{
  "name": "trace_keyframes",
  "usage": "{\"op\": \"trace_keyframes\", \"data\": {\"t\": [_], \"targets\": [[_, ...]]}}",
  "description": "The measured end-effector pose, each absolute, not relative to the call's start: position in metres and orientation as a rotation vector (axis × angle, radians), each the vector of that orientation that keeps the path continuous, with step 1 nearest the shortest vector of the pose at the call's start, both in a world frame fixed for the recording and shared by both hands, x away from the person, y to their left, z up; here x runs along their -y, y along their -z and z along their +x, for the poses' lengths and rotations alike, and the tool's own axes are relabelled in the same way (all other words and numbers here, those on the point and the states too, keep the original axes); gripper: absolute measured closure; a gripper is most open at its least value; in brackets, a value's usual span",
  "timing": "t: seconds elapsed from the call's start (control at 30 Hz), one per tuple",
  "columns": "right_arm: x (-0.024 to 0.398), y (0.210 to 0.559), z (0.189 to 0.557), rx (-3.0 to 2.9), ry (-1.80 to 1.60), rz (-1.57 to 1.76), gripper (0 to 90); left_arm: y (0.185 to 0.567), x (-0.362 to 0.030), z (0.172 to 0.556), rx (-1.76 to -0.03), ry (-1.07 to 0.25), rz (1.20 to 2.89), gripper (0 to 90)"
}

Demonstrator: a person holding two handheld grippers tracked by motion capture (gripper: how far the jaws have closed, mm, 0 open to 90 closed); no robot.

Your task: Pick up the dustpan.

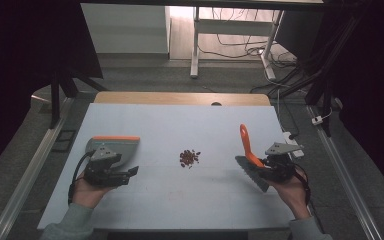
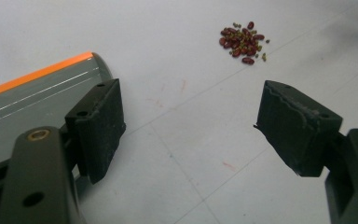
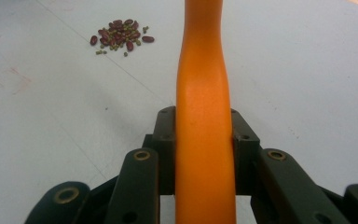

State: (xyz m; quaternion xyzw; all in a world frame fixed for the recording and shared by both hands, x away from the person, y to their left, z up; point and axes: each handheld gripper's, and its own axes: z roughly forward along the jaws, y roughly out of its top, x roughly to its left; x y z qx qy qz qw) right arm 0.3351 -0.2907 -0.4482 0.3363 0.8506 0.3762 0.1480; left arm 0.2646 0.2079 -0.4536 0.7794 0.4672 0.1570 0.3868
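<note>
Roughly, left to right, placed by the beans:

Dustpan (image 1: pixel 114 145): flat on the table (image 1: pixel 180 200), well left of the beans (image 1: pixel 189 158), orange edge on the far side.

Left gripper (image 1: pixel 133 171): jaws wide apart, nothing between them, just beside the dustpan on its near side, aimed toward the beans.

Beans: small dark-red heap, a few greenish bits mixed in, mid-table between both grippers.

Brush (image 1: pixel 249 155): well right of the beans, orange handle up, bristles down.

Right gripper (image 1: pixel 266 165): clamped tight on the brush handle (image 3: pixel 204 116).

Step, judged: sweep beans into dustpan.

Doing it well: take hold of dustpan first, set lip flat beside the heap, short low strokes leftward, no flicking.
</note>
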Motion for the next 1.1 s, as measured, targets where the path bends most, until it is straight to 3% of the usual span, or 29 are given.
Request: {"op": "trace_keyframes", "data": {"t": [0.37,0.67,1.1], "targets": [[0.291,0.448,0.335,-2.454,-1.08,0.95,70.2,0.442,-0.215,0.268,-1.303,-0.431,1.961,23.6],[0.293,0.45,0.335,-2.449,-1.053,0.969,70.2,0.441,-0.244,0.256,-1.366,-0.473,1.97,23.5],[0.29,0.451,0.334,-2.46,-1.045,0.959,70.2,0.46,-0.273,0.257,-1.485,-0.274,1.945,22.6]]}}
